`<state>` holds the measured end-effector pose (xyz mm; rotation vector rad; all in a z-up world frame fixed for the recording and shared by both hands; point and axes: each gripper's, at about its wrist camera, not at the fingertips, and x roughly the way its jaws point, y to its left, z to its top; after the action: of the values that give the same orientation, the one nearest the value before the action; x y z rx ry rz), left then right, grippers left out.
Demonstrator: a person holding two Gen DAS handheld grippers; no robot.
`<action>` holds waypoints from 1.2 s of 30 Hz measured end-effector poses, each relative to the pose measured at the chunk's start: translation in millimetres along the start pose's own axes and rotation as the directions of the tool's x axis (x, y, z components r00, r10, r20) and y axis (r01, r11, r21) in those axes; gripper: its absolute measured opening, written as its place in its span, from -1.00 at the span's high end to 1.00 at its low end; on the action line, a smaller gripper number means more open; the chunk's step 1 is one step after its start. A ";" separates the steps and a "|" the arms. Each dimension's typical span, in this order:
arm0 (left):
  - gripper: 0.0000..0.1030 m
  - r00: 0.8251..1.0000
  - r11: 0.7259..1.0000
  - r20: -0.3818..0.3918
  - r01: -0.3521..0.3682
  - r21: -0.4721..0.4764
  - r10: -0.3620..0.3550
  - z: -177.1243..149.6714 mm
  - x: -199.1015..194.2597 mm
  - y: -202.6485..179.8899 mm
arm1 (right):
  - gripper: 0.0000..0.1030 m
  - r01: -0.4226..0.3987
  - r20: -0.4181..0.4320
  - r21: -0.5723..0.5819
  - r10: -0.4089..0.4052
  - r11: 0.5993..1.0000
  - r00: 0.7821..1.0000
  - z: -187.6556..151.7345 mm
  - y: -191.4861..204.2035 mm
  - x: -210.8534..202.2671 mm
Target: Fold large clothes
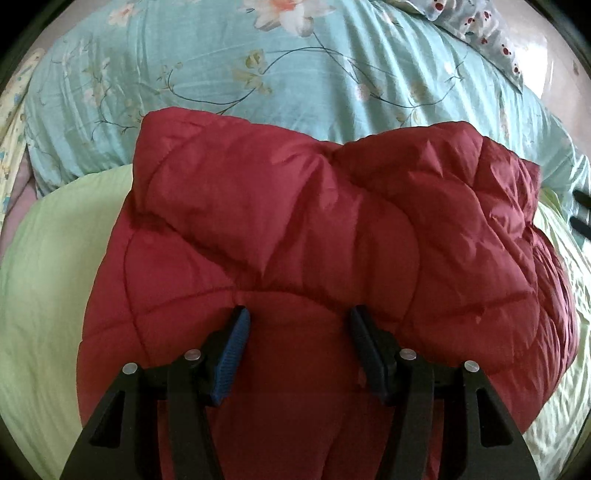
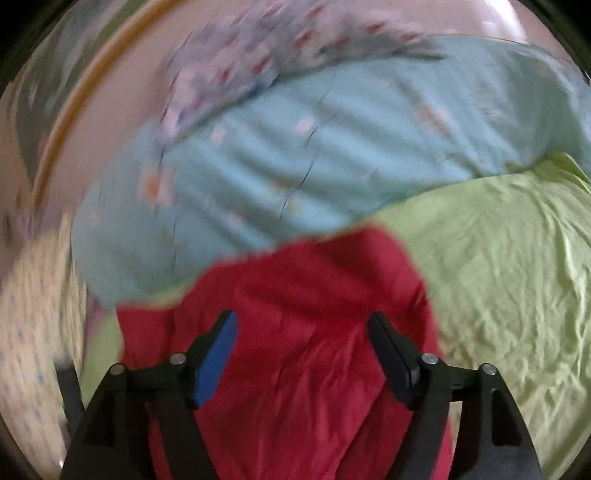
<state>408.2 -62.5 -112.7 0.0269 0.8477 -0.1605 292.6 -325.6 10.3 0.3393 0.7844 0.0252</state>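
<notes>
The folded, quilted dark-red padded jacket [image 1: 314,236] lies on the pale-green bedsheet [image 1: 48,295]. The left gripper [image 1: 297,328] and right gripper [image 2: 301,332] hover over it, jaws parted, gripping nothing.

A pale green sheet [image 1: 48,295] covers the bed. Behind it lies a light blue quilt [image 1: 295,92] with flower print, and a red-dotted cloth [image 1: 476,26] rests on the quilt's far edge.

jacket [image 1: 314,236] on sheet [image 1: 44,314] | quilt [image 1: 295,74] behind jacket | pillow [image 1: 476,29] behind quilt, at its right
</notes>
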 end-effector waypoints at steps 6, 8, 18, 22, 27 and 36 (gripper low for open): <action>-0.12 1.000 1.000 -0.006 0.014 -0.021 -0.014 1.2 -13.6 4.1 | -0.46 0.062 -0.221 -0.162 -0.097 0.985 0.971 -22.2 17.3 72.8; -0.13 1.000 1.000 0.007 0.008 -0.024 -0.008 2.5 -17.6 10.6 | -0.46 0.093 -0.236 -0.165 -0.131 0.982 0.963 -21.5 9.7 87.5; -0.14 0.994 0.994 -0.079 -0.081 -0.076 0.075 28.8 29.2 26.2 | -0.49 0.135 -0.283 -0.084 -0.154 0.987 0.947 -8.8 -13.8 125.9; -0.15 0.993 0.993 -0.083 -0.093 -0.076 0.087 31.4 40.8 26.3 | -0.49 0.130 -0.276 -0.064 -0.143 0.989 0.951 -11.8 -17.0 126.8; -0.15 0.993 0.994 -0.086 -0.083 -0.071 0.076 31.7 37.1 26.1 | -0.52 0.129 -0.279 -0.066 -0.143 0.989 0.950 -11.3 -17.2 129.4; -0.15 0.998 0.997 -0.056 -0.040 -0.072 0.036 17.8 -3.2 39.2 | -0.54 0.124 -0.266 -0.064 -0.137 0.990 0.954 -10.4 -16.0 131.7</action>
<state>425.3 -24.9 -100.1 -0.0217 0.9064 -0.0930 377.3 -318.3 -92.1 0.2411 1.0742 -0.0350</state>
